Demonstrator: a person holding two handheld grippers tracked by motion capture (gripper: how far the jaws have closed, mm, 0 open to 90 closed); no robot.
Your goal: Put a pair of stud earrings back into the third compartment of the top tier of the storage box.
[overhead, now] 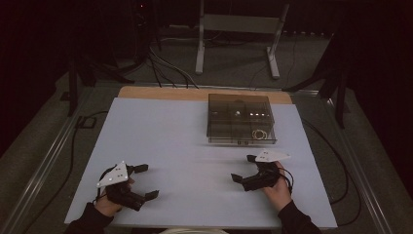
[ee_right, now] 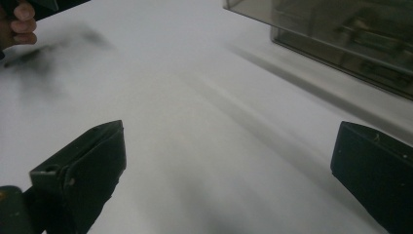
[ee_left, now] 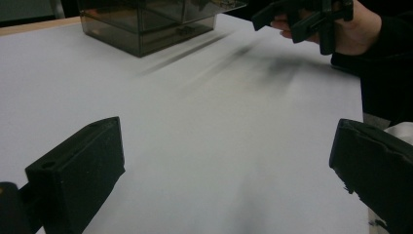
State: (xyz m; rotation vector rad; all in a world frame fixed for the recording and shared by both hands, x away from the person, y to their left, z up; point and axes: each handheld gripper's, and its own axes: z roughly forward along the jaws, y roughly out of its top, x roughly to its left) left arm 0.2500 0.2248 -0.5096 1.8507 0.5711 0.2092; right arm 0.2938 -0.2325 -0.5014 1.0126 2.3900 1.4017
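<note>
A smoky clear plastic box (overhead: 241,118) with compartments stands at the back middle of the white table (overhead: 165,141); a small ring-like item (overhead: 259,133) lies in its front right compartment. My left gripper (overhead: 145,181) rests at the front left, jaws wide apart, nothing between them. My right gripper (overhead: 243,168) sits at the front right, below the box, also open and empty. In the left gripper view the box (ee_left: 146,24) is at the top and the other gripper (ee_left: 302,19) at the upper right. In the right gripper view the box (ee_right: 341,39) is at the upper right.
A wooden strip (overhead: 160,92) edges the table's far side. Behind it stands a grey metal frame (overhead: 238,34) on the floor, with cables (overhead: 165,68) running around it. Dark stands flank the table on both sides.
</note>
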